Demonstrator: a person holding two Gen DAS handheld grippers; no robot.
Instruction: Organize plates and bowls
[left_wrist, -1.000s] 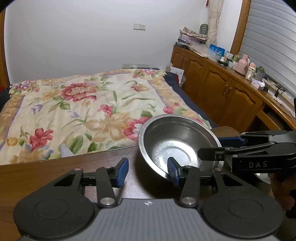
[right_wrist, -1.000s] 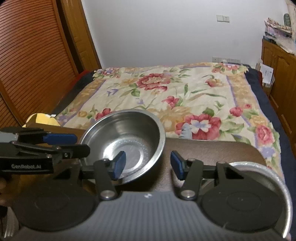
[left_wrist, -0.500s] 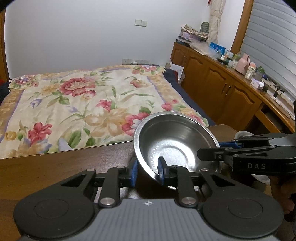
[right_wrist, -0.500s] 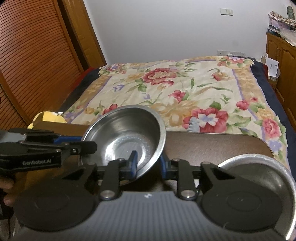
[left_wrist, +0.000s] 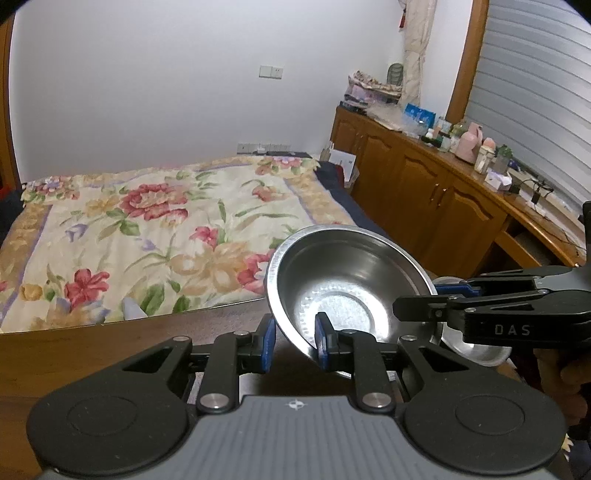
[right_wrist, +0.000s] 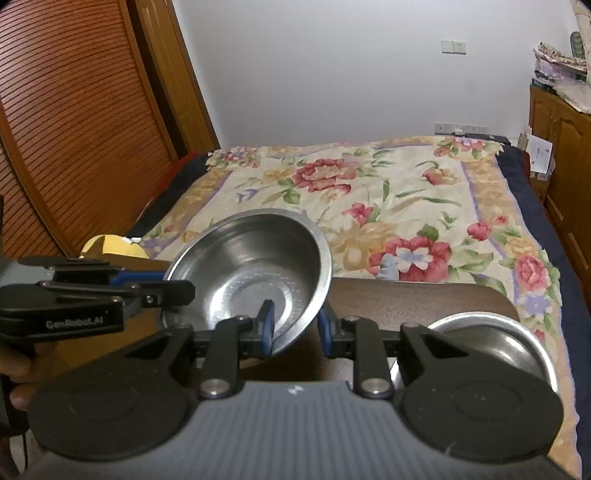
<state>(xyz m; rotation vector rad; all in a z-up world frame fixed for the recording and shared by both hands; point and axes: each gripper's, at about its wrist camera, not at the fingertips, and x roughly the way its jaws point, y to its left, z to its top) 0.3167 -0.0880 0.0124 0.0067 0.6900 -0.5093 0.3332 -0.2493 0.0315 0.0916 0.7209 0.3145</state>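
Observation:
A steel bowl (left_wrist: 347, 280) is held between both grippers, lifted and tilted above the dark wooden table (left_wrist: 110, 343). My left gripper (left_wrist: 293, 341) is shut on the bowl's near left rim. My right gripper (right_wrist: 295, 326) is shut on the bowl's (right_wrist: 255, 269) opposite rim. Each gripper shows side-on in the other's view: the right gripper (left_wrist: 406, 306) and the left gripper (right_wrist: 181, 291). A second steel bowl (right_wrist: 491, 339) sits on the table at the right, partly hidden behind the right gripper's body; it also shows in the left wrist view (left_wrist: 476, 350).
A bed with a floral cover (left_wrist: 155, 229) lies just beyond the table's far edge. Wooden cabinets (left_wrist: 424, 192) with clutter on top run along the right wall. A slatted wooden door (right_wrist: 74, 129) stands at the left. A yellow object (right_wrist: 110, 247) lies by the table's left end.
Both grippers closed on the bowl's rim, from open a second ago. The bowl has since risen off the table and tilted.

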